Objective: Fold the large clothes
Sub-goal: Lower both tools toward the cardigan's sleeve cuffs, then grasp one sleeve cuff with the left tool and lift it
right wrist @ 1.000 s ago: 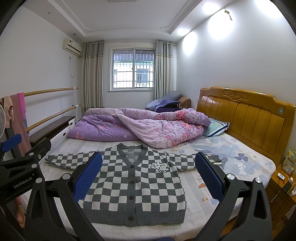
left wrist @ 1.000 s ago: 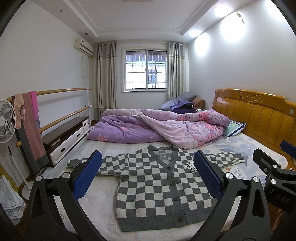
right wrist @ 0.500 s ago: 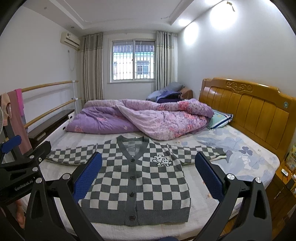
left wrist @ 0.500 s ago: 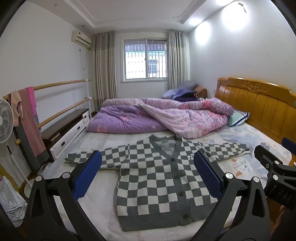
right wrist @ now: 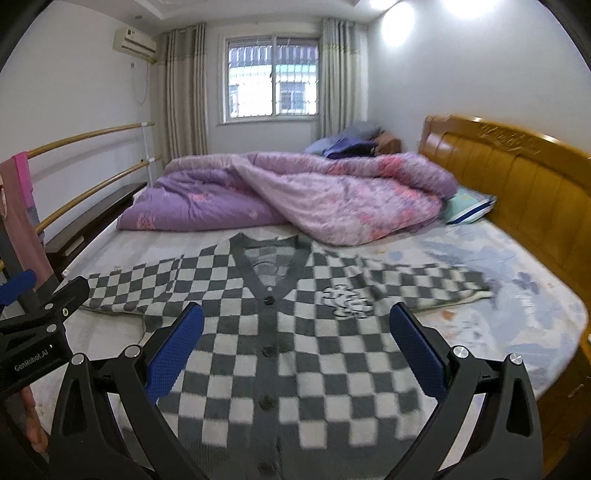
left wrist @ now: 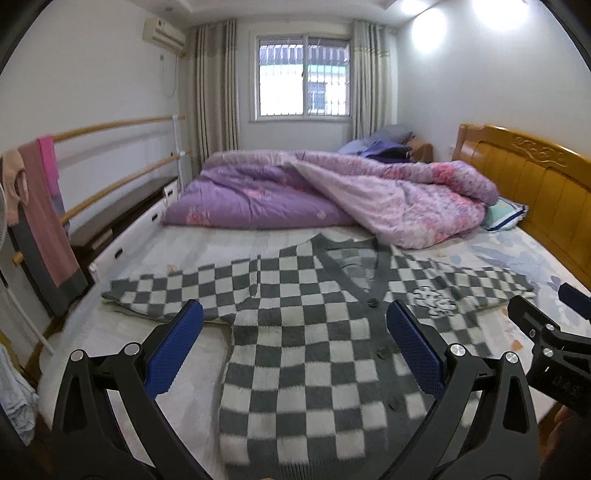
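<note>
Bedroom with white walls, barred window (left wrist: 303, 75), striped curtains, wall air conditioner (left wrist: 163, 33). Wide bed (right wrist: 517, 295) with pale floral sheet and carved wooden headboard (left wrist: 535, 192) on the right side. Purple and pink floral quilt (left wrist: 332, 199) bunched at the far half of the mattress, a pillow (right wrist: 467, 208) just beside its right end. Grey-and-white checkered cardigan (left wrist: 314, 332) lies flat on the near half of the bed, front up, buttoned, both sleeves spread out sideways, a white emblem on its chest; emblem wording unreadable. Left gripper (left wrist: 293, 347) hovers above the cardigan, blue-padded fingers spread wide, holding nothing. Right gripper (right wrist: 295, 349) likewise above the garment, fingers wide apart, empty. In the right wrist view the left gripper's body shows at the left edge with white lettering "GenRobot.AI". In the left wrist view the right gripper's body has embossed characters, too blurred to read. Wooden rails (left wrist: 122, 123) along the left wall carry pink and grey hanging cloths (left wrist: 44, 206).
</note>
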The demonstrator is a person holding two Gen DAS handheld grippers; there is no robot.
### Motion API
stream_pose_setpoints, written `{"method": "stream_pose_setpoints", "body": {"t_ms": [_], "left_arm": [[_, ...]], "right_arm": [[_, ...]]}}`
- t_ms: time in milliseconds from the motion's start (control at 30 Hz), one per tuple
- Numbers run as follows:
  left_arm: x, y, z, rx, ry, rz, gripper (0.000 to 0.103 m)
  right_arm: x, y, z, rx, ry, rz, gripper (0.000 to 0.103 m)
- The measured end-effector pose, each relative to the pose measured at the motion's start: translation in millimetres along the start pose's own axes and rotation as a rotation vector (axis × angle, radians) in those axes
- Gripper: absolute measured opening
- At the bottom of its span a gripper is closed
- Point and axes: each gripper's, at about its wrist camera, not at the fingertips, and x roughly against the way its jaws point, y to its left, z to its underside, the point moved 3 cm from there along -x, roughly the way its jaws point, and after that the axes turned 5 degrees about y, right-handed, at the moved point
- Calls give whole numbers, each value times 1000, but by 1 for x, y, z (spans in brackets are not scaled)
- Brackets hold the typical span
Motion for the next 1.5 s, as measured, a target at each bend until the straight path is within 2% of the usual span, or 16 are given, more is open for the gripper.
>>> {"method": "stream_pose_setpoints", "body": {"t_ms": [100, 267, 433, 500, 567, 700, 767, 800, 933, 1067, 1200, 1233, 1267, 1333, 1400, 1500], "left_arm": [[-71, 16, -9, 8, 59, -26, 99], [-163, 45, -20, -48, 150, -92, 99], [-209, 89, -26, 10, 272, -70, 99], [-221, 116, -30, 53, 309, -61, 98], [-228, 143, -35, 94, 342, -65, 99], [-239, 219, -44, 201, 385, -96, 98], [-246, 265, -44, 273, 419, -127, 98], [-249, 284, -43, 309, 434, -133, 98], [-260, 368, -27, 488, 479, -178, 98], [-268, 433, -7, 613, 504, -224, 98], [-275, 476, 11, 703, 530, -250, 95], [-278, 483, 16, 730, 536, -257, 79], [-282, 493, 24, 785, 550, -257, 66], [-289, 509, 40, 889, 574, -258, 66], [-293, 519, 49, 947, 590, -244, 66], [-300, 527, 54, 946, 618, -259, 66]], "right_arm": [[-67, 11, -14, -11, 40, -31, 96], [-145, 48, -33, 3, 98, -73, 96], [-196, 92, -49, 0, 192, -138, 95], [-215, 117, -56, 10, 245, -181, 89], [-231, 139, -63, 6, 287, -214, 77], [-265, 187, -69, 7, 376, -256, 61], [-283, 207, -67, 22, 419, -255, 44], [-295, 218, -64, 7, 453, -283, 39], [-327, 246, -47, -28, 559, -340, 4], [-344, 267, -32, 3, 611, -358, 0], [-357, 280, -19, 4, 659, -373, 0], [-360, 283, -16, 14, 669, -368, 0], [-363, 286, -13, 16, 675, -368, 1], [-369, 291, -9, 16, 689, -371, 1], [-373, 294, -6, 21, 699, -370, 1], [-378, 296, -1, 28, 711, -366, 1]]}}
